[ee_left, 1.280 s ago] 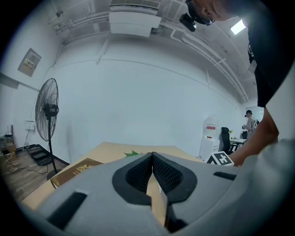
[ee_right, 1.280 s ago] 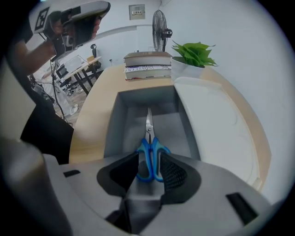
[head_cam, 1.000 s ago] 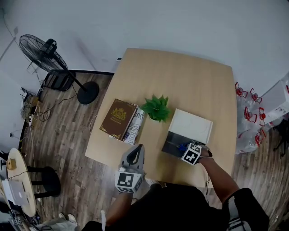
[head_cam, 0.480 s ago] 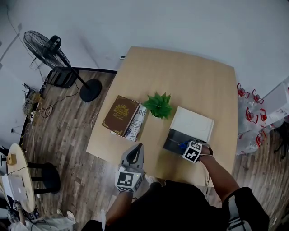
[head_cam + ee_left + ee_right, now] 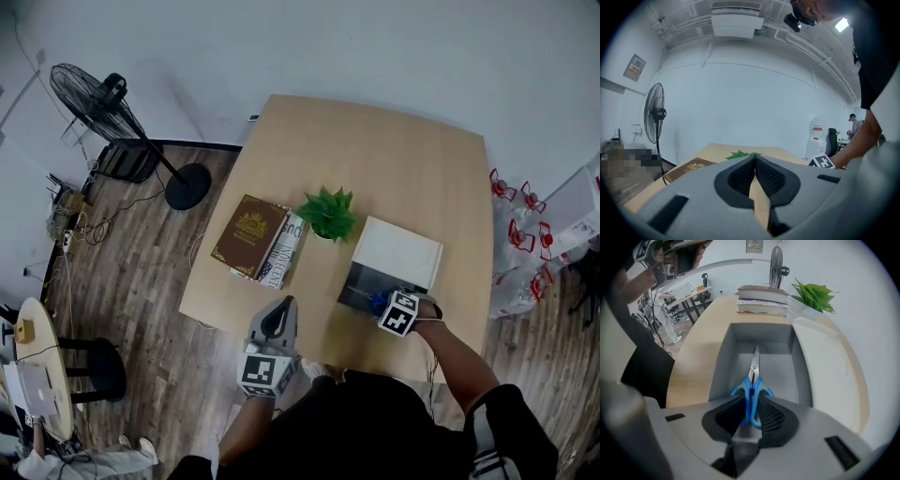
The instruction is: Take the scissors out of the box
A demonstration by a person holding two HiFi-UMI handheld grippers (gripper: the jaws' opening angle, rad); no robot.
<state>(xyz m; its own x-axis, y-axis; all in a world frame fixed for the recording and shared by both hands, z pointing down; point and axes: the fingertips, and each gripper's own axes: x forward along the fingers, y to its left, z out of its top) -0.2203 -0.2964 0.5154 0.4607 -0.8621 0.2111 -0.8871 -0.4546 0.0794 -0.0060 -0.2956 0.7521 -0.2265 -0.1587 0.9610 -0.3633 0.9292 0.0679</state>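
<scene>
Right hand-held gripper [image 5: 751,403] jaws just closing, now clamping scissors [image 5: 754,367] handles inside box [image 5: 721,365].

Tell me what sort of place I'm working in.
Probably an office or lab workroom: a light wooden table on wood-plank flooring, a black pedestal fan beside it, and, in the left gripper view, a white water dispenser and a black office chair.
</scene>
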